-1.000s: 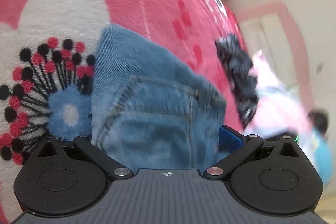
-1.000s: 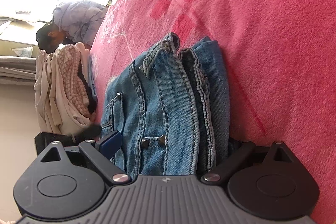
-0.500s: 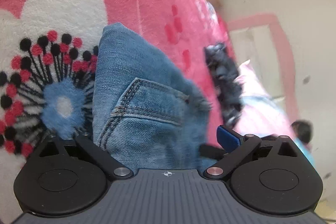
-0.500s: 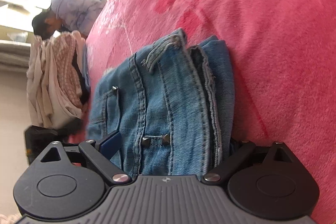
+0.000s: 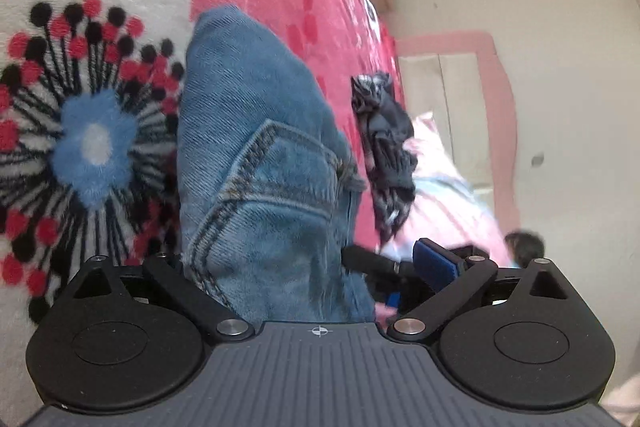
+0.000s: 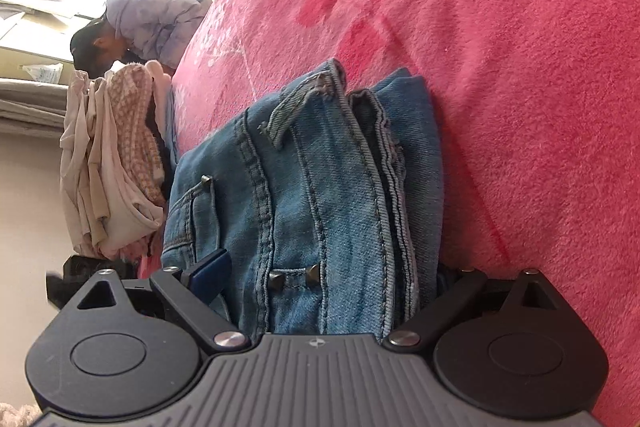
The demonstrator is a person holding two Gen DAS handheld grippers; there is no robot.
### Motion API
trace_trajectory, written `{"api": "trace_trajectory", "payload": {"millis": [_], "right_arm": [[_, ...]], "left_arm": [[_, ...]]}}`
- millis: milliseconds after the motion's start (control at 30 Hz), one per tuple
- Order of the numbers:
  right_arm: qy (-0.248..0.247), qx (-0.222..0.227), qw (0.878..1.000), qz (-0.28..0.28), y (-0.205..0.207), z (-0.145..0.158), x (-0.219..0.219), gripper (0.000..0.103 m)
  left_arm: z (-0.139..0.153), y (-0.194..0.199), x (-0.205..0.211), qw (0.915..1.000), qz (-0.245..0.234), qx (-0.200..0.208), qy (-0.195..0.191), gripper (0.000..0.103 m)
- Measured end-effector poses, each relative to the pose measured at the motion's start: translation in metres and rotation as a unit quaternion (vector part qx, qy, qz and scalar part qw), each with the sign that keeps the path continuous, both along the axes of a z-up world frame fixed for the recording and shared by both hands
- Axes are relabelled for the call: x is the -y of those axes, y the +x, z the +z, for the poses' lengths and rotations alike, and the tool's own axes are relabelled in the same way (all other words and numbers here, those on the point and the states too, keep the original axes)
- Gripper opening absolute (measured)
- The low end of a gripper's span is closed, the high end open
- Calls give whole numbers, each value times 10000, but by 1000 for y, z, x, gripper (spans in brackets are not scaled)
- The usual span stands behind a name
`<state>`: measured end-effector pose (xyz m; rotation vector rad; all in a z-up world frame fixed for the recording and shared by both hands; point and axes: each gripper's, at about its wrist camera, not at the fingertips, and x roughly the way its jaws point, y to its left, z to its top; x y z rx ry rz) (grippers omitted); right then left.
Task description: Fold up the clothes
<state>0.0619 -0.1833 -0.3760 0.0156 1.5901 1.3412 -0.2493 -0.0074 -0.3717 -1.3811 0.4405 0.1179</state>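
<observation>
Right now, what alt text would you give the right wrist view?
Folded blue jeans fill the space between the right gripper's fingers, lying on a pink fleece blanket. At the far left, a pile of pale clothes sits at the blanket's edge, with a person in a light jacket bending behind it.

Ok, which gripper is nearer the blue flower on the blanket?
Left. The left gripper has the blue flower just off its left finger, beside the jeans. The right gripper holds the jeans' waistband over plain pink blanket, flower out of view.
</observation>
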Motion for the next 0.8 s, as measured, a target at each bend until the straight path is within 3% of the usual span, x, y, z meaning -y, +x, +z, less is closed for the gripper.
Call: {"api": "trace_trajectory", "payload": {"millis": [333, 533, 700, 800], "right_arm": [[79, 4, 10000, 16, 0, -1, 3, 97], [78, -12, 10000, -22, 0, -2, 4, 97], [-150, 50, 9997, -201, 6, 8, 6, 85], [-288, 545, 9975, -333, 11, 30, 10, 84]], "left_arm": [[11, 12, 3, 9976, -537, -261, 344, 98], [21, 24, -7, 9988, -350, 152, 308, 101], [21, 17, 8, 9973, -309, -228, 631, 96], [27, 17, 12, 9925, -325, -600, 1011, 94]]}}
